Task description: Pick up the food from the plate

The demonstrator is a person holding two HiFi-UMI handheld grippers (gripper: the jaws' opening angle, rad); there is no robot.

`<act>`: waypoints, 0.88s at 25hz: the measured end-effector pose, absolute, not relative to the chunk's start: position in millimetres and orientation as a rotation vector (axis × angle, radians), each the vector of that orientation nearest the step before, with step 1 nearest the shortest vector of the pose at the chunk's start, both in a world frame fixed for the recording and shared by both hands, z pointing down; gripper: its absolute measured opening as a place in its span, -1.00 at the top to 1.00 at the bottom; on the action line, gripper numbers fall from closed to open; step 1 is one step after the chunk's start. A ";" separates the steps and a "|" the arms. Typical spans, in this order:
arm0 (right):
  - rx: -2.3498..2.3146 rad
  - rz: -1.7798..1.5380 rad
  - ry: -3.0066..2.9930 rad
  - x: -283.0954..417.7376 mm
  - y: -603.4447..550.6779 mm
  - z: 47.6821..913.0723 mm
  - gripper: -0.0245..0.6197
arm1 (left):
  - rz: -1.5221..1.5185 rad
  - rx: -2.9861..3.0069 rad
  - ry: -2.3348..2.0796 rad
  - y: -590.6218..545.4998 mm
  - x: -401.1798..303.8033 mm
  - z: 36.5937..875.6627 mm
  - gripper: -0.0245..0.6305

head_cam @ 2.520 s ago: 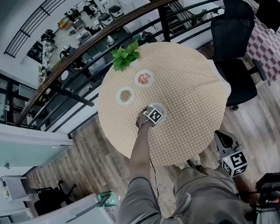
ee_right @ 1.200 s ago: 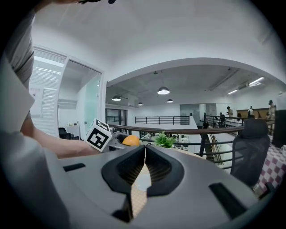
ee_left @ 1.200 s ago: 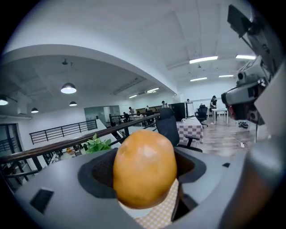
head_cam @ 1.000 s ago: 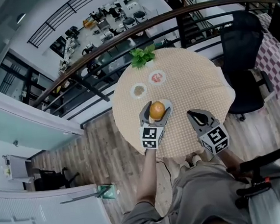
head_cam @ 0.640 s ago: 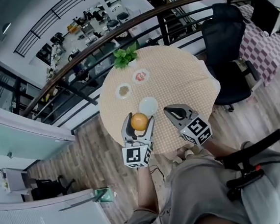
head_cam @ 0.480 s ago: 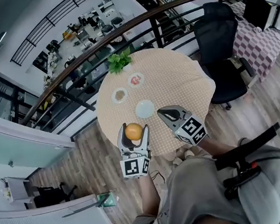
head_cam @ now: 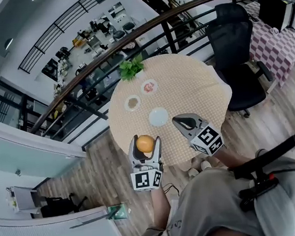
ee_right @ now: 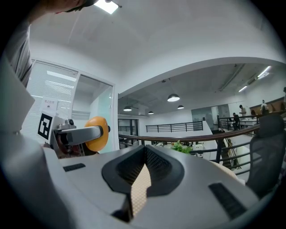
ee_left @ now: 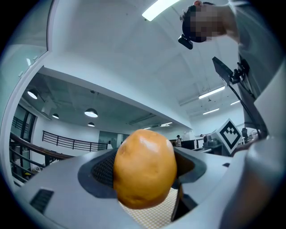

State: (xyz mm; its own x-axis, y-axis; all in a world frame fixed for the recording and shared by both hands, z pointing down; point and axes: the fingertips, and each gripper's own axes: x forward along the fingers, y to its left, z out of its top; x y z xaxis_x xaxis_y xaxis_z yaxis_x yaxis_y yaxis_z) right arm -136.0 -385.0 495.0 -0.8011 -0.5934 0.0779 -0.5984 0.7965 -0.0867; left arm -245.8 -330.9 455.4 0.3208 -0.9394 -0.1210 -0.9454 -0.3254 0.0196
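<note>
Food (head_cam: 145, 143): round orange piece, clamped between both pads of left gripper (head_cam: 145, 141), jaws wide around it | up off white plate (head_cam: 158, 117), over near edge of table (head_cam: 186, 85) | right gripper (head_cam: 177, 120): jaws closed tip to tip, holding nothing, just beside plate

A round worktop (head_cam: 196, 84) under a beige checked cloth stands on a grey-brown plank floor (head_cam: 105, 165). Across the upper frame a curved brown handrail (head_cam: 179, 11) tops dark railings, and a lower hall of desks (head_cam: 97, 29) lies beyond. At right sits a black office chair (head_cam: 236, 39), near a purple checked cloth (head_cam: 281, 50). Round ceiling lamps (ee_right: 173, 97) glow overhead.
</note>
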 end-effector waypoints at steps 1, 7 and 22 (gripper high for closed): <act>0.976 0.163 -2.931 -133.9 -384.7 495.0 0.88 | 0.172 -2.509 1.791 -331.1 -244.7 455.5 -0.21; 0.997 0.137 -2.925 -125.5 -381.7 490.5 0.88 | 0.192 -2.540 1.792 -327.5 -240.7 458.9 -0.21; 0.987 0.120 -2.922 -136.5 -376.7 493.1 0.88 | 0.201 -2.529 1.824 -319.6 -257.6 466.0 -0.21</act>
